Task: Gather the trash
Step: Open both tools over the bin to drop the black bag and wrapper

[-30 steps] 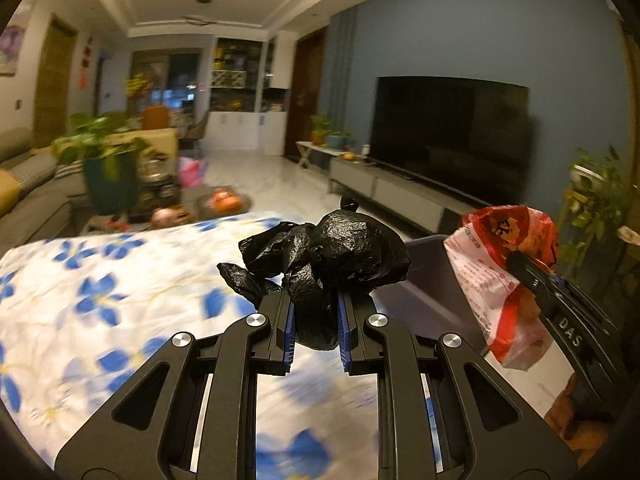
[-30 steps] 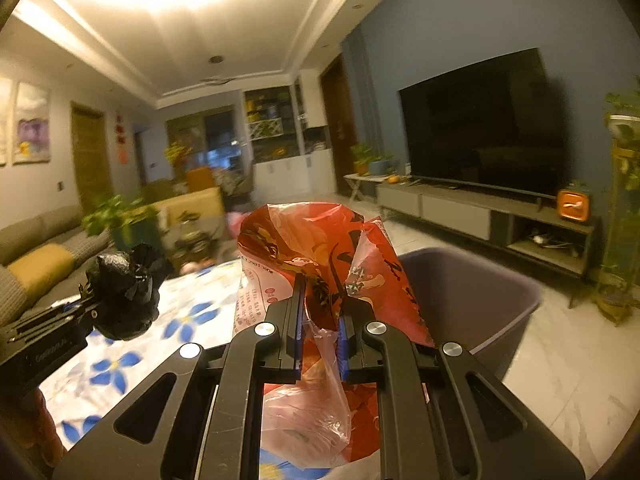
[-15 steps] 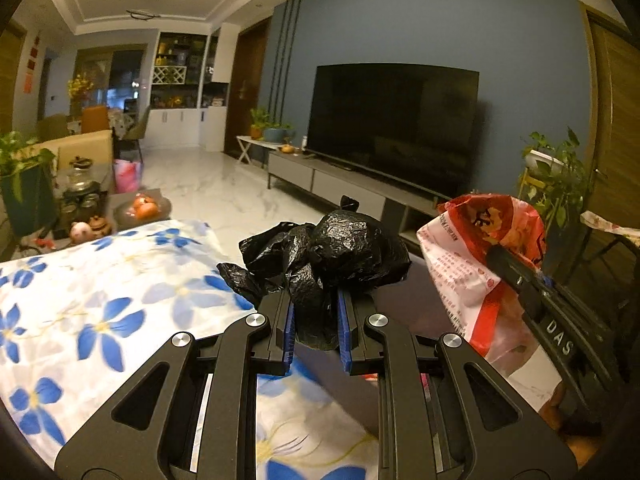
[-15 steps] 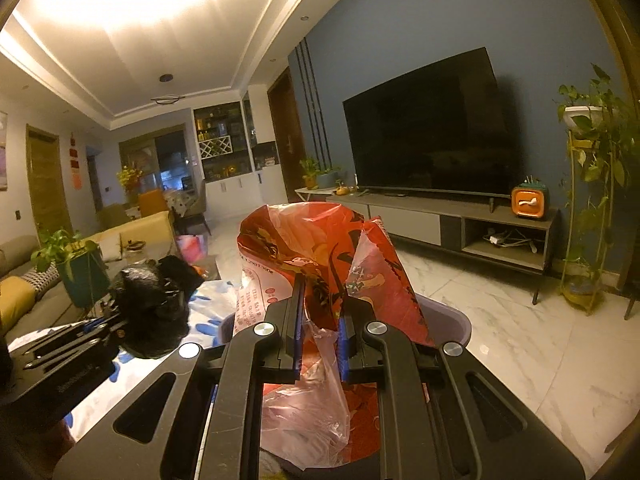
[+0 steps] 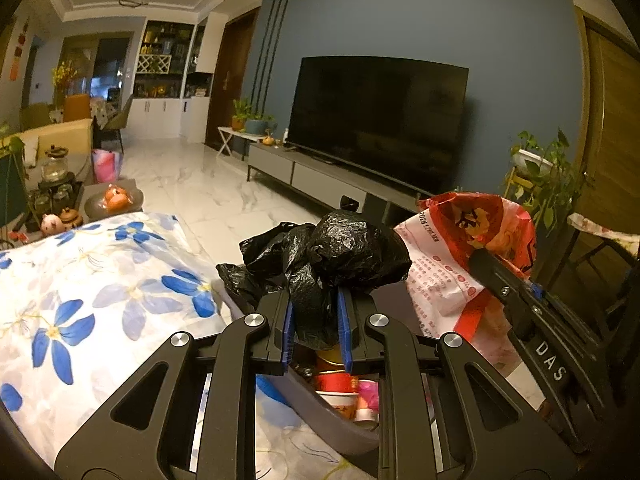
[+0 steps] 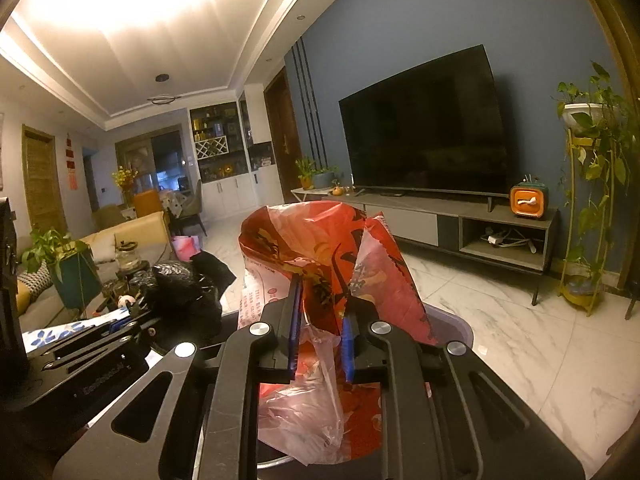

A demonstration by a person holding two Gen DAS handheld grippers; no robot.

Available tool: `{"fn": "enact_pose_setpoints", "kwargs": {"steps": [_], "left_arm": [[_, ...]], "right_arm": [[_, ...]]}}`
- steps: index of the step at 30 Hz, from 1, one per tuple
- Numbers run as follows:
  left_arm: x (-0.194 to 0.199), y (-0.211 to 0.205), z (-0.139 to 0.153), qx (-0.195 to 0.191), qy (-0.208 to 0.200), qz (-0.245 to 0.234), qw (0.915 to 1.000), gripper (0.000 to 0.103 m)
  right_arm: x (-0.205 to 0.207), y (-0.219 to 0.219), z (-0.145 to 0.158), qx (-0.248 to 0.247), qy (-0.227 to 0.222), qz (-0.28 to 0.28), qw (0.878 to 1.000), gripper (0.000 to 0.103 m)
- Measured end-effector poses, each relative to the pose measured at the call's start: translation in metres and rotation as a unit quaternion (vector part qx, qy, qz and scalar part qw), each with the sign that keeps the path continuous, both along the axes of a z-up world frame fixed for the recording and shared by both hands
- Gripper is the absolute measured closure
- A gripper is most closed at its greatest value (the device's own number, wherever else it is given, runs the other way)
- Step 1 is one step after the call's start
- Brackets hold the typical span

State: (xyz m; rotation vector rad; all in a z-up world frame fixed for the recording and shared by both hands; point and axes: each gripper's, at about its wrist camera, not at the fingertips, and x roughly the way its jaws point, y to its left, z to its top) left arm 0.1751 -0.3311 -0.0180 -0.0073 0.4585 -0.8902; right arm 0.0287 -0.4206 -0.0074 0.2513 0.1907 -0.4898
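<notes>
At the bottom centre of the left wrist view, the left gripper point(image 5: 316, 332) had its blue-lined fingers point(image 5: 287, 330) drawn narrow and clamped on a crumpled black plastic bag point(image 5: 336, 256), which bulged above the fingertips at mid-frame. Just under it, low in the frame, lay the grey trash bin point(image 5: 320, 404), with red and pink packaging visible inside between the gripper's arms. To the lower left spread a white cloth with blue flowers point(image 5: 100, 292), touching the bin's near rim. At the right of that frame the right gripper reached in, gripping a red and white plastic bag point(image 5: 460, 264) beside the black one.

In the right wrist view, the right gripper point(image 6: 320, 336) sat at bottom centre, its fingers also narrow and pinched on the red and white plastic bag point(image 6: 320, 256), whose clear tail hung down between the arms. The bin's rim point(image 6: 460, 324) showed just behind the bag at centre right. The left gripper with the black bag point(image 6: 184, 292) appeared at the left middle.

Farther back, a marble floor point(image 6: 520, 332) stretched to a grey TV stand point(image 6: 448, 216) at the right middle, with a large dark television point(image 6: 424, 136) above it against a blue wall
</notes>
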Motion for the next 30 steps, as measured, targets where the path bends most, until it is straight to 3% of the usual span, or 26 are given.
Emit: {"fn": "enact_pose_setpoints", "kwargs": {"steps": [8,10,13,15,20,26,28,30], "left_arm": [[0.009,-0.005,-0.008,-0.008,0.018,-0.02,0.9996,0.085],[0.01,-0.007,-0.011,-0.009,0.022,-0.023,0.9995,0.085],[0.011,-0.011,-0.016,-0.006,0.026,-0.028,0.9993,0.078],[0.013,-0.012,-0.019,-0.001,0.026,-0.023,0.9994,0.063],[0.013,-0.003,-0.023,-0.004,0.02,-0.008,0.9998,0.037],[0.012,0.015,-0.02,-0.005,0.017,0.03,0.9994,0.02],[0.007,0.026,-0.017,0.005,0.001,0.057,0.9984,0.017],[0.0,0.039,-0.015,0.018,-0.018,0.086,0.996,0.013]], "right_arm": [[0.001,-0.008,-0.006,0.005,-0.004,0.003,1.0,0.082],[0.002,-0.01,-0.006,0.005,-0.003,0.003,1.0,0.072],[0.003,-0.011,-0.007,0.006,-0.006,0.001,1.0,0.062],[0.003,-0.011,-0.007,0.007,-0.004,-0.002,1.0,0.061],[0.0,-0.014,-0.009,0.013,-0.005,-0.01,1.0,0.056],[-0.005,-0.007,-0.008,0.007,-0.001,-0.017,1.0,0.03],[-0.008,-0.002,-0.008,0.002,-0.001,-0.021,1.0,0.017],[-0.01,0.002,-0.008,-0.002,0.001,-0.025,1.0,0.013]]}}
